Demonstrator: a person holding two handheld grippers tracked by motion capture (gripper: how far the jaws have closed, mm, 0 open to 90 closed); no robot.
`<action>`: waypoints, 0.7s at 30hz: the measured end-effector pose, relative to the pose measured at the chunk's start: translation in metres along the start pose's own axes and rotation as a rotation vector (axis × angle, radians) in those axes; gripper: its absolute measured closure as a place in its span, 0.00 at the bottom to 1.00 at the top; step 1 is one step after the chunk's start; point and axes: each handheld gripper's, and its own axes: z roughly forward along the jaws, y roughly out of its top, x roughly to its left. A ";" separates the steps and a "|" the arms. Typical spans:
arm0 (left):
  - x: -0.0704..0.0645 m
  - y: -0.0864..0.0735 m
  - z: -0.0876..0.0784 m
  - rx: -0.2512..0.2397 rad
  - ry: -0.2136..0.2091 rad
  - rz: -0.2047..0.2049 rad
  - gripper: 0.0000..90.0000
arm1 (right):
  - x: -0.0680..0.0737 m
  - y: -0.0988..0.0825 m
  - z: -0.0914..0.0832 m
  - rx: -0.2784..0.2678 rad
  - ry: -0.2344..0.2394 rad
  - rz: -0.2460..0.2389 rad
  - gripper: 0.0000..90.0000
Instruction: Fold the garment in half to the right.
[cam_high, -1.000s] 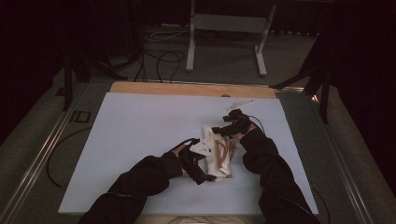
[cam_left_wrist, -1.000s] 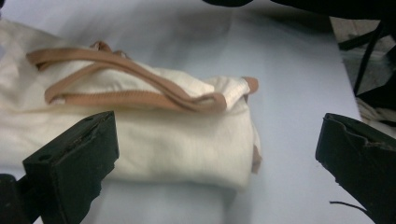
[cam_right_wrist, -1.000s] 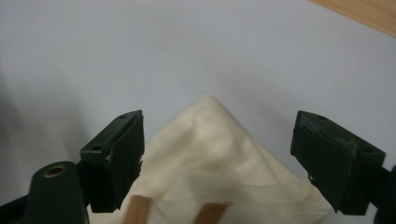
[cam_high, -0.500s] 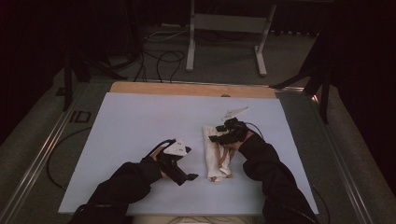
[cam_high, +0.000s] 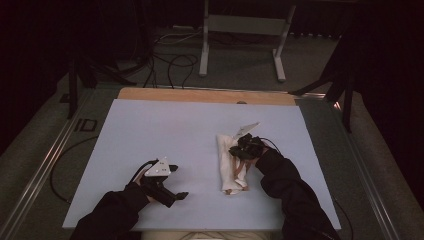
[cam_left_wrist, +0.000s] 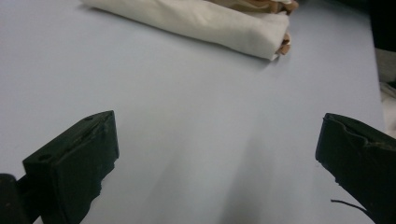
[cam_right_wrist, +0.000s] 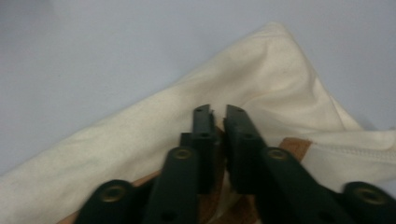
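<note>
A folded cream cloth (cam_high: 226, 167) with brown trim lies lengthwise on the pale blue mat (cam_high: 165, 130), right of centre. My right gripper (cam_high: 236, 153) rests on the cloth's far half. In the right gripper view its jaws (cam_right_wrist: 218, 112) have just been closing and now pinch a fold of the cloth (cam_right_wrist: 140, 135) by the brown trim. My left gripper (cam_high: 178, 182) hovers low over bare mat well to the left of the cloth, jaws wide apart. The left gripper view has nothing between the jaws of the left gripper (cam_left_wrist: 217, 140), and the cloth (cam_left_wrist: 205, 21) lies farther off.
A wooden strip (cam_high: 205, 95) runs along the mat's far edge. Beyond the table stand a metal frame's legs (cam_high: 204, 45) and loose cables (cam_high: 170, 62) on the floor. Metal rails (cam_high: 45, 160) flank the table on both sides.
My left gripper has drawn away from the cloth's near end, leftwards across the mat, and is open. The right gripper's jaws have closed on the cloth, with little other movement.
</note>
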 end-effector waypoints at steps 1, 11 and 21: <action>0.000 -0.002 -0.001 -0.009 0.002 -0.005 0.00 | 0.000 0.000 -0.002 -0.004 -0.005 -0.002 0.97; 0.000 -0.011 -0.005 -0.008 0.039 0.013 0.00 | -0.001 -0.008 -0.021 -0.064 -0.018 0.028 0.98; 0.004 -0.021 -0.015 -0.017 0.074 -0.018 0.00 | -0.006 -0.034 -0.043 -0.114 -0.082 0.081 0.98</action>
